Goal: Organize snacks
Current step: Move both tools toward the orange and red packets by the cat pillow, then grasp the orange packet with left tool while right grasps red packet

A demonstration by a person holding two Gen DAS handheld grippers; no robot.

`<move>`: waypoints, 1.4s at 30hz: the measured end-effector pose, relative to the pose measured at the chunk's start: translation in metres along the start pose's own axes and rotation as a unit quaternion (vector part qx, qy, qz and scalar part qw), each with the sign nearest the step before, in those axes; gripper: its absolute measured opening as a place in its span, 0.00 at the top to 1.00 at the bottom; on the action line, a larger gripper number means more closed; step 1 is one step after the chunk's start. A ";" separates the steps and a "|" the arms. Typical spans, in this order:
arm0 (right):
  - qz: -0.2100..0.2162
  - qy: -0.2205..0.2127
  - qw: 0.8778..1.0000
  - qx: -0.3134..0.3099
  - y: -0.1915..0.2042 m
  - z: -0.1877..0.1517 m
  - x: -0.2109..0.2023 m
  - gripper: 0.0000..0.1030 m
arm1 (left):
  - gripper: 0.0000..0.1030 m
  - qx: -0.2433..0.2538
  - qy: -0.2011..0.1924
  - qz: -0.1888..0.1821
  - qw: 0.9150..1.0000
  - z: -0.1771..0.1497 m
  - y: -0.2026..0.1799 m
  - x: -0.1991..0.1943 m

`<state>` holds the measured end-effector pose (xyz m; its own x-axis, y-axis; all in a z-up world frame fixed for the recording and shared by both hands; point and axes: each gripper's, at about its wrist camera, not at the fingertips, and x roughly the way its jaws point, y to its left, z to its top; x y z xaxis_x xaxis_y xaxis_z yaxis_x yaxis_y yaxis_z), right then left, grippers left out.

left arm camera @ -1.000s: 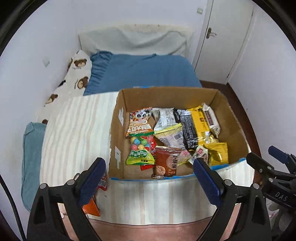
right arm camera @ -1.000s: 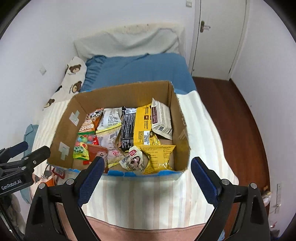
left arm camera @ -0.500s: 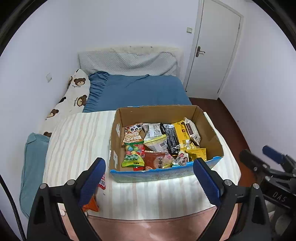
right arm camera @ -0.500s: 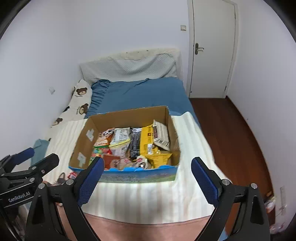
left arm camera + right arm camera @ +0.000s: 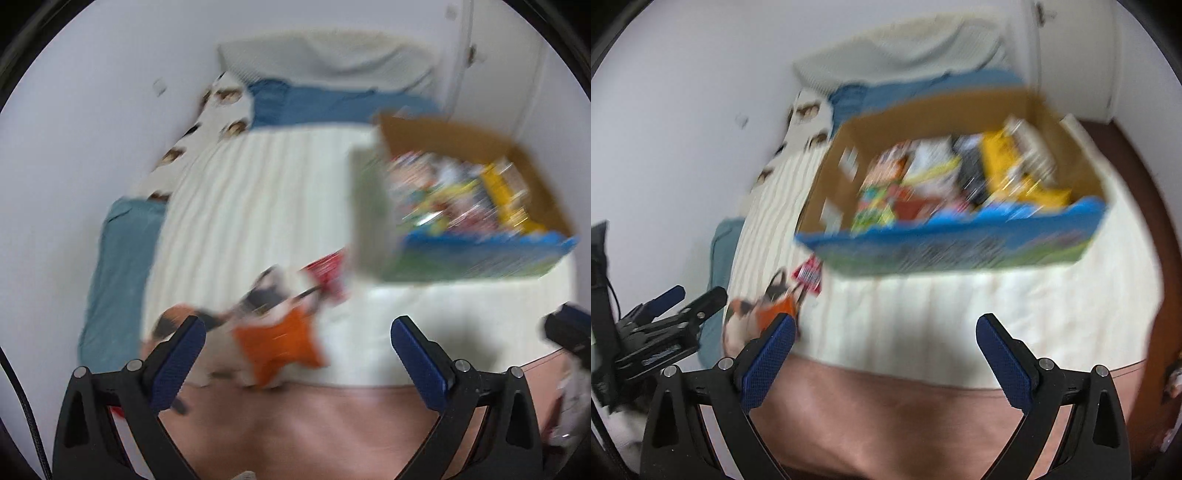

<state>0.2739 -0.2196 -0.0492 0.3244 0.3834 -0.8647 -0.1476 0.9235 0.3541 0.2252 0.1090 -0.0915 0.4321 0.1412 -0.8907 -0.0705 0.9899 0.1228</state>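
Snacks (image 5: 945,184) fill the box (image 5: 953,251) on the bed (image 5: 960,317); loose packets (image 5: 280,343) lie left.

I'm working in a home bedroom: a bed (image 5: 258,192) with striped cover, blue sheet (image 5: 332,107), bear-print pillow (image 5: 221,110), and a white door (image 5: 491,55).

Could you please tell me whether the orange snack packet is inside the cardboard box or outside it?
Outside: the orange snack packet lies on the striped bedcover, beside the cardboard box.
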 end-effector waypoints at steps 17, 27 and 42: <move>-0.001 0.068 0.996 -0.063 0.079 0.006 0.085 0.03 | 0.18 0.216 0.097 -0.042 0.971 -0.033 -0.021 0.142; 0.015 0.103 0.984 -0.147 0.158 0.064 0.108 0.03 | 0.50 0.013 0.135 -0.032 0.990 -0.057 0.077 0.149; -0.031 0.250 0.948 -0.196 0.220 0.093 0.241 0.13 | 0.35 -0.255 0.167 -0.186 0.934 -0.067 0.134 0.119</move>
<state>0.4063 0.0775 -0.1464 -0.1248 0.1843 -0.9749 -0.5111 0.8303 0.2223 0.2067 0.2579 -0.2109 0.2130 -0.3074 -0.9274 -0.4268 0.8246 -0.3713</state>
